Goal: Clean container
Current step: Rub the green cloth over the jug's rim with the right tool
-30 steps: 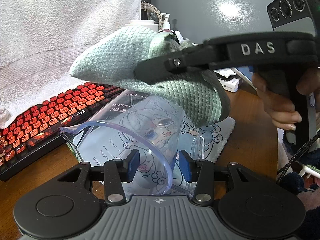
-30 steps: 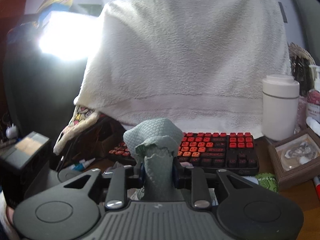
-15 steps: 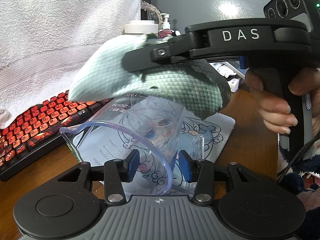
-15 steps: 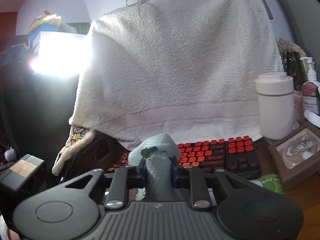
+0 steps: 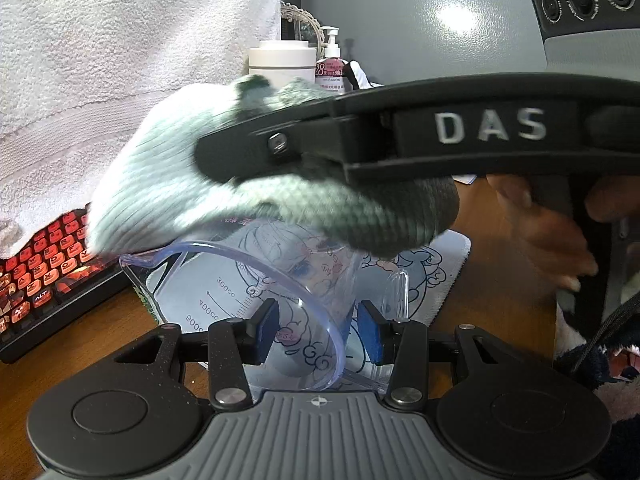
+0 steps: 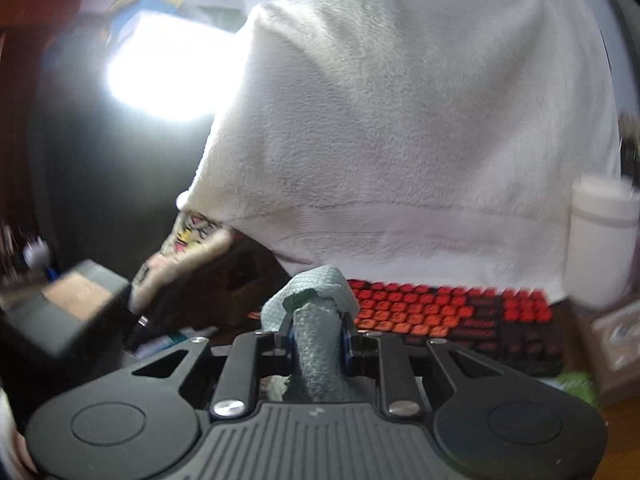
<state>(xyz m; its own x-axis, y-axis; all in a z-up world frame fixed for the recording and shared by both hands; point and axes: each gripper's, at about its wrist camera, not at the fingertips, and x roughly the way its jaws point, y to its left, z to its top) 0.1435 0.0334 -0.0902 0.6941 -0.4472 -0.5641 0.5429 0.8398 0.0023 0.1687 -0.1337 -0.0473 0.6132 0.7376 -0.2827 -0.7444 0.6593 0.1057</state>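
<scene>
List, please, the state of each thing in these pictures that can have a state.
Left gripper: shut on the measuring cup's wall.
Measuring cup: clear, tipped toward the camera, empty as far as visible.
Right gripper: shut on the cloth.
Cloth: green, bunched, above the cup's rim.
Keyboard: backlit red.

You are at a home desk, a personal computer corner rather than a lab or shop. Your wooden counter carries a black keyboard with glowing red keys, and a white terry towel hangs draped over whatever stands behind it. Beside the towel you have toiletries: a white lidded canister and a pink-labelled pump bottle, with an ornate mirror frame behind them. A cartoon-printed desk mat lies on the wood. At your left, bright daylight floods through a window.
</scene>
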